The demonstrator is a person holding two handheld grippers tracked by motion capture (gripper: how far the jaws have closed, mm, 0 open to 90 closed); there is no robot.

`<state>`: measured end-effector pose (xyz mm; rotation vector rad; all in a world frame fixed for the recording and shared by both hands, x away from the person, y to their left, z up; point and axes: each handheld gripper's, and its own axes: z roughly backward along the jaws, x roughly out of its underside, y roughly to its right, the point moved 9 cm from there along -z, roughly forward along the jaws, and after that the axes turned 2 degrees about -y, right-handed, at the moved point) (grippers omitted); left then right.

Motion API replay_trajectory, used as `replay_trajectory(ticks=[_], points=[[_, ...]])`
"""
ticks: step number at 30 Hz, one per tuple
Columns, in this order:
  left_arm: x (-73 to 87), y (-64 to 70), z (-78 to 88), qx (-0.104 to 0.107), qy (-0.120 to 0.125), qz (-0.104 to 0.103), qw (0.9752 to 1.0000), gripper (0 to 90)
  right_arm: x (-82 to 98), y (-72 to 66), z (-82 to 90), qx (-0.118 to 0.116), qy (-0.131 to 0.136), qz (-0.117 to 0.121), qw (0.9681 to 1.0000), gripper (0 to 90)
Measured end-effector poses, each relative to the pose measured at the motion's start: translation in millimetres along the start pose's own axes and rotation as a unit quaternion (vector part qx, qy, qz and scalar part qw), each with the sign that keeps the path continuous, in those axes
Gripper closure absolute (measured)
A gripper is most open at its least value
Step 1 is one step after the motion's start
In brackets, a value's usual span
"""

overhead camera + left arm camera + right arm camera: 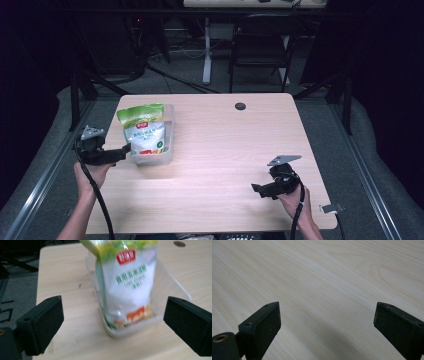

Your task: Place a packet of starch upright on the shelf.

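Pale wooden tabletop (220, 150) carries everything. Nearest, the right tongs (261, 190) hover apart over bare wood. Left tongs (125, 150) stand apart, empty, just beside the clear tray (169, 135) holding the upright pouch (144, 134); withdraw straight back without nudging it.

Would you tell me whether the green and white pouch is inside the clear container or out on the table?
Inside. The pouch stands in the clear container, its bottom edge behind the container's near wall, leaning slightly.
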<state>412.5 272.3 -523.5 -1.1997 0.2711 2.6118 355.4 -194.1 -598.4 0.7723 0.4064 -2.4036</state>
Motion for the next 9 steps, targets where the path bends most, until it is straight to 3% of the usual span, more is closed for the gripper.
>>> replay_trajectory(ticks=[2, 3, 4, 6, 9], points=[[17.5, 6.6, 4.3, -0.002, -0.011, -0.001, 0.9999, 0.4, 0.2, -0.2, -0.5, 0.000, -0.001, 0.000, 1.0000, 6.8], [17.5, 6.6, 4.3, -0.002, -0.011, -0.001, 0.9999, 0.4, 0.1, -0.2, -0.5, 0.000, 0.000, 0.000, 1.0000, 6.8], [30.7, 8.9, 5.1, -0.004, -0.006, 0.010, 0.9999, 0.4, -0.1, -0.1, -0.6, 0.000, 0.002, 0.001, 1.0000, 6.8], [37.8, 9.5, 4.7, -0.003, -0.009, 0.017, 0.9998, 0.3, 0.4, -0.2, -0.4, -0.001, -0.001, 0.000, 1.0000, 6.8], [44.8, 14.0, 4.9, 0.015, -0.012, 0.020, 0.9996, 0.3, 0.4, -0.6, -1.6, -0.003, -0.001, 0.000, 1.0000, 6.8]])
